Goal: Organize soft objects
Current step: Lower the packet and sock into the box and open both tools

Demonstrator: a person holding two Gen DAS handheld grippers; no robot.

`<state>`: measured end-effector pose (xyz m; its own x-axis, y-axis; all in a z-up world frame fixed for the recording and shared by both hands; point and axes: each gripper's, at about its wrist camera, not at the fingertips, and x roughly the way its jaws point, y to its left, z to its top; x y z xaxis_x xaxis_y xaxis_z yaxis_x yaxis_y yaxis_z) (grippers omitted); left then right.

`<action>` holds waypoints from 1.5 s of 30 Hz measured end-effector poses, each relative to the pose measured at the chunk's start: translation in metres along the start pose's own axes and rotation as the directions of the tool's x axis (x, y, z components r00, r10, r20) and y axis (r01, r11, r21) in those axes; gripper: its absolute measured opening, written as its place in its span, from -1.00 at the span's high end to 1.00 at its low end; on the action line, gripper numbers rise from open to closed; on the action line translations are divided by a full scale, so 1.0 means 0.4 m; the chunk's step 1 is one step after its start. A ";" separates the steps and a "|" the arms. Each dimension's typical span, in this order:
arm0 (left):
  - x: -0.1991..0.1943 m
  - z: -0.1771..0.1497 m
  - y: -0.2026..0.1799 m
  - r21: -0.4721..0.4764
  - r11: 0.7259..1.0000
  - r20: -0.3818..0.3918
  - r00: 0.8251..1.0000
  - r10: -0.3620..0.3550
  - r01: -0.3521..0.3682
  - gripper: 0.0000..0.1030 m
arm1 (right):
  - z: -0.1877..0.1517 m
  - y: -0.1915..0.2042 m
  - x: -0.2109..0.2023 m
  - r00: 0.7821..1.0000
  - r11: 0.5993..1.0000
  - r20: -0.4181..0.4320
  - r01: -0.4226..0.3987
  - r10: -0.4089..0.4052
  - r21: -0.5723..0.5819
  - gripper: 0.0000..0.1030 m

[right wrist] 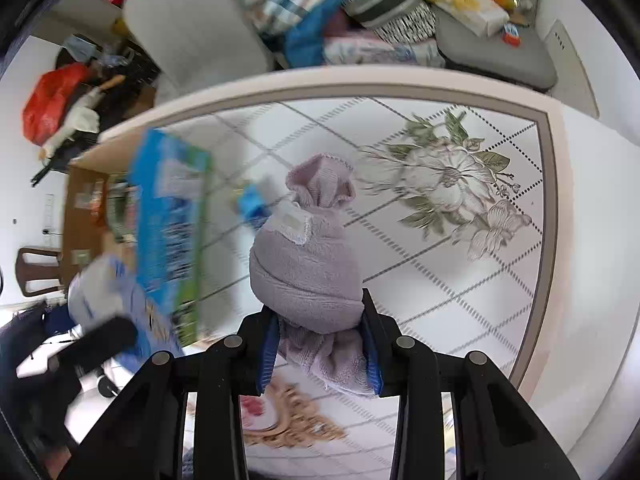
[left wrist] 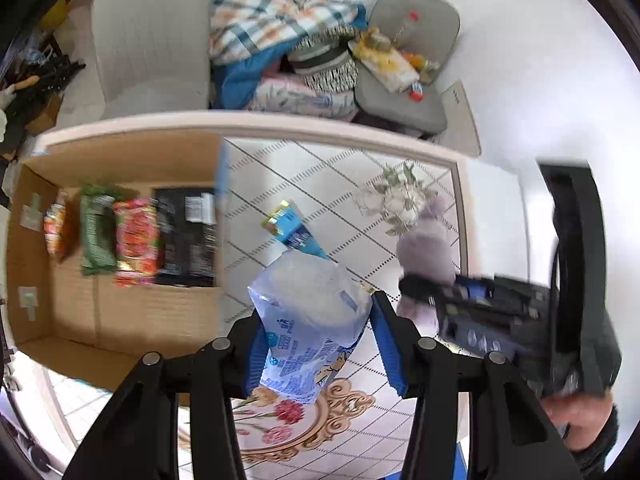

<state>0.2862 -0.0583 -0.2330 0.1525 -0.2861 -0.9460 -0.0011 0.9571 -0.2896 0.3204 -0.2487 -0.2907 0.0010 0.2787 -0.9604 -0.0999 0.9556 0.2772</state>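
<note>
Left gripper (left wrist: 316,344) clamps a pale blue plastic packet (left wrist: 308,320); right gripper (right wrist: 320,344) pinches a rolled lilac towel bundle (right wrist: 308,268). Best carried level, clear of the brown cardboard box (left wrist: 132,312) wall, before release.

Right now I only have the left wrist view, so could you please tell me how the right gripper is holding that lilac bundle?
Observer: The right gripper is shut on the lilac towel bundle, pinching its lower folded end between the blue pads.
Operator: Thank you. Is the bundle loose or tied?
Observer: It looks rolled into a ball, with a gathered neck at its far end and a pale label patch sewn on.
Operator: And what lies on the table beyond it?
Observer: Only the printed flower pattern on the tabletop; no other item lies on that side.
</note>
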 end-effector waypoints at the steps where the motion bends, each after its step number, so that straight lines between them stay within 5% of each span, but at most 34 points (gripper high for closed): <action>1: -0.029 0.002 0.015 0.003 1.000 0.011 1.000 0.005 -0.005 0.12 | -0.016 0.038 -0.025 1.000 1.000 0.020 -0.009 0.010 -0.005 0.27; 7: -0.136 0.009 0.178 0.003 0.997 0.055 0.996 0.072 -0.072 0.12 | -0.100 0.257 -0.087 0.994 0.998 0.086 -0.068 0.068 -0.010 0.27; 18: -0.120 -0.001 0.522 -0.092 0.984 0.006 0.989 0.151 -0.150 0.12 | -0.130 0.617 0.111 0.990 0.990 0.030 -0.137 0.136 0.028 0.27; 26: -0.011 -0.010 0.701 -0.207 0.971 -0.111 0.989 0.100 -0.122 0.12 | -0.094 0.715 0.280 0.994 0.993 -0.021 -0.106 0.107 0.058 0.27; 36: 0.065 -0.010 0.781 -0.235 0.965 -0.209 0.976 0.069 -0.119 -0.03 | -0.048 0.808 0.412 0.996 0.998 -0.058 -0.063 0.065 0.030 0.26; 38: 0.071 -0.014 0.791 -0.243 0.962 -0.226 0.972 0.069 -0.125 -0.06 | -0.046 0.828 0.431 0.996 0.998 -0.068 -0.061 0.062 0.020 0.16; 42: 0.068 -0.029 0.809 -0.244 0.961 -0.242 0.968 0.072 -0.133 -0.13 | -0.050 0.848 0.454 0.996 0.999 -0.070 -0.054 0.054 0.010 -0.38; 45: 0.058 -0.039 0.806 -0.228 0.963 -0.235 0.968 0.085 -0.140 -0.24 | -0.056 0.851 0.450 0.997 0.999 -0.066 -0.045 0.046 0.008 -0.38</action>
<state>0.2741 0.2429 -0.3504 -0.0847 -0.2064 -0.9748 -0.2480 0.9519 -0.1800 0.2642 0.1244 -0.3701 -0.0691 0.3151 -0.9465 -0.0915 0.9428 0.3206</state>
